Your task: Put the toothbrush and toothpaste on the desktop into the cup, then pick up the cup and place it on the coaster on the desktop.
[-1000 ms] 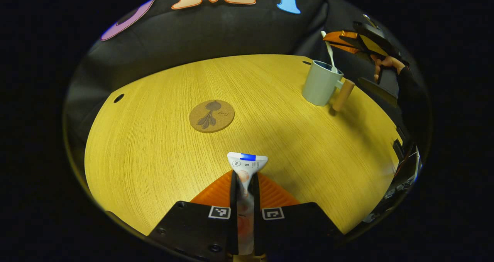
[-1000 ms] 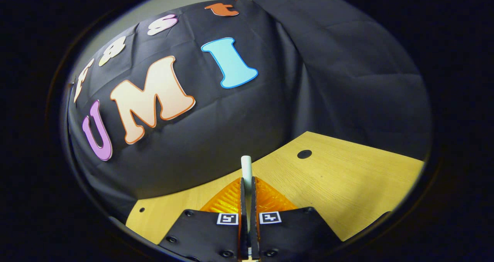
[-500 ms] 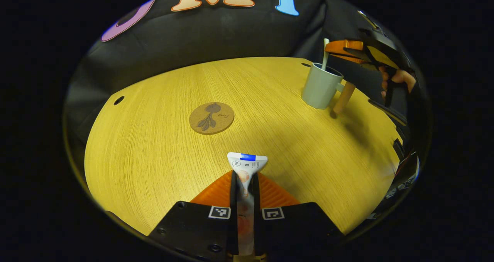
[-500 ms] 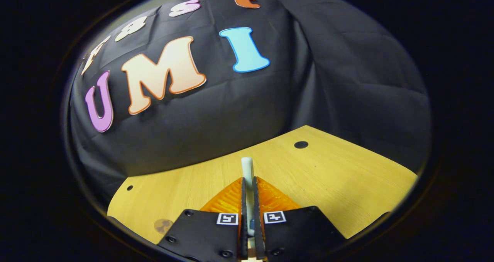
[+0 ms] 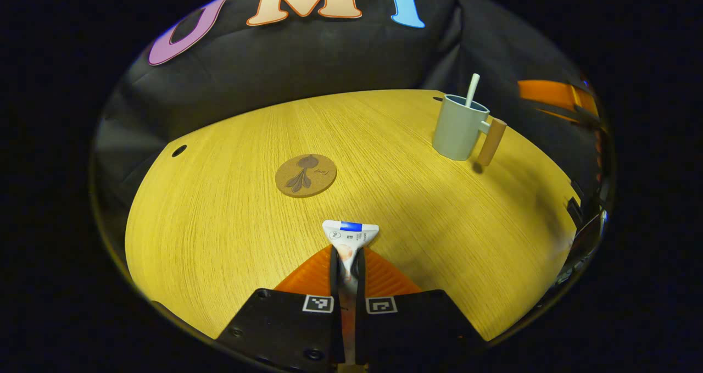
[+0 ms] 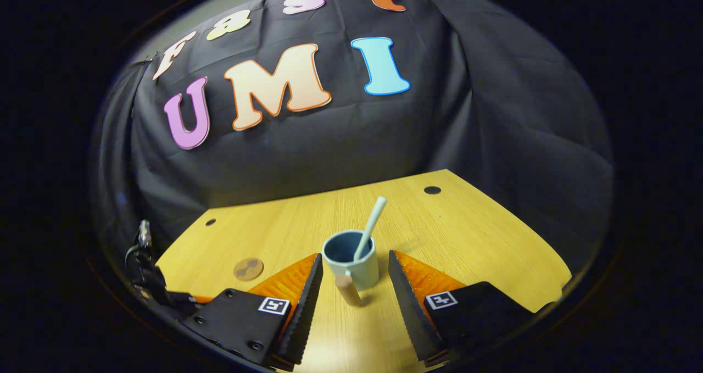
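Observation:
In the left gripper view my left gripper [image 5: 347, 257] is shut on the white toothpaste tube [image 5: 349, 238], whose flat crimped end with a blue band sticks out over the table. The pale blue cup [image 5: 457, 127] with a wooden handle stands far right, a pale toothbrush [image 5: 472, 89] leaning in it. The round cork coaster [image 5: 306, 175] lies mid-table. In the right gripper view my right gripper [image 6: 354, 266] is open, its fingers on either side of the cup [image 6: 351, 266], standing back from it. The toothbrush [image 6: 370, 227] leans to the right inside. The coaster [image 6: 248, 268] lies to the left.
The yellow wooden table [image 5: 230, 208] has small dark holes near its far corners [image 5: 179, 151]. The other gripper's orange finger [image 5: 554, 95] shows blurred at the right edge of the left gripper view. The left gripper with its holder [image 6: 148, 279] shows at the far left of the right gripper view.
My right gripper has opened, let go of the toothbrush into the cup and pulled back. The left gripper still holds the toothpaste and has shifted slightly.

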`<state>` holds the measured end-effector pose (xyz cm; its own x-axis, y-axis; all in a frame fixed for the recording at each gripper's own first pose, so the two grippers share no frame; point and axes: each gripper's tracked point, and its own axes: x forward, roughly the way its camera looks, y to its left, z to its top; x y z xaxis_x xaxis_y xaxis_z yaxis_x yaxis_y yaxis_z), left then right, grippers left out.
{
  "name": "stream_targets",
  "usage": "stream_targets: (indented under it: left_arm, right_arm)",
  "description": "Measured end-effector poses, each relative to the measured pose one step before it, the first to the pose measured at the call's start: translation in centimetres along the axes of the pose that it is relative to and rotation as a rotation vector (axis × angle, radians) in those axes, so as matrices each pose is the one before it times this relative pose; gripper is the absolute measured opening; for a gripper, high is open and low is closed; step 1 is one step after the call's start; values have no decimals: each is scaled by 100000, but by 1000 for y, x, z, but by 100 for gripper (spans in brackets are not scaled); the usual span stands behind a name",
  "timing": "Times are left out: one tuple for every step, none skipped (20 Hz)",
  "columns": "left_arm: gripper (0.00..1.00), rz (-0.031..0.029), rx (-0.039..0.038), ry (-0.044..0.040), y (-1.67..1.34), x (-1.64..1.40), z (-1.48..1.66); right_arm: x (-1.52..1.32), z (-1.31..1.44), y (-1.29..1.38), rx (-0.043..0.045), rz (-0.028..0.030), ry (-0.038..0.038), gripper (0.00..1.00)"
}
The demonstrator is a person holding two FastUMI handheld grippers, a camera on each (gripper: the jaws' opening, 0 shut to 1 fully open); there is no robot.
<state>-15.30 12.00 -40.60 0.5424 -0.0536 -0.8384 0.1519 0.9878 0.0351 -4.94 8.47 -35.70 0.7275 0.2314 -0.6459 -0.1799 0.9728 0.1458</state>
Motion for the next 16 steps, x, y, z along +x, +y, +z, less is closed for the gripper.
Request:
stream_targets:
  left_arm:
    - [7,-1902,-4416,-1567,-24,-72,505]
    - [6,-2109,-4195,-2217,-256,-559,735]
    - [6,-1937,-3012,-3215,-447,-528,1135]
    - [6,-1072,-1598,-3538,-637,-322,1525]
    - [5,-1126,-847,-3405,-706,1,1433]
    - [5,-1209,-560,-2921,-939,213,1431]
    - [4,-1534,-215,-3087,-973,113,1522]
    - [4,-1538,-43,-2646,-1004,350,1426]
    - [4,-1540,390,-2835,-891,405,1403]
    - [4,-1408,372,-2915,-798,484,1404]
    - [4,-1575,601,-2204,-805,604,1164]
    - [4,-1769,466,-2527,-980,752,1158]
    - [4,-1890,548,-2729,-840,814,1238]
    - [4,-1677,610,-2329,-873,781,1243]
    - [4,-1497,914,-2079,-769,581,970]
    - [4,-1252,781,-1945,-648,839,1026]
  right_arm:
    - [-1015,-926,-374,609,563,2177,75]
    - [-909,-704,-163,1156,479,1770,75]
    - [-795,-616,-176,1257,692,1419,75]
    - [-642,-583,15,869,866,1167,75]
    - [-506,-340,39,374,664,772,75]
    - [-366,-353,-115,-132,631,580,75]
    - [-224,-250,-67,-368,503,514,75]
    - [-345,-333,-163,-41,421,620,75]
    - [-292,-233,-126,73,469,298,75]
    - [-246,-54,-126,42,263,127,75]
    - [-239,-153,-223,-48,60,376,75]
    - [-367,-86,-322,-77,-198,478,75]
    - [-297,-222,-348,-269,-496,625,75]
    - [-338,-195,-517,-623,-488,712,75]
    - [-308,-205,-504,-908,-829,554,75]
    - [-403,-273,-618,-735,-1011,570,75]
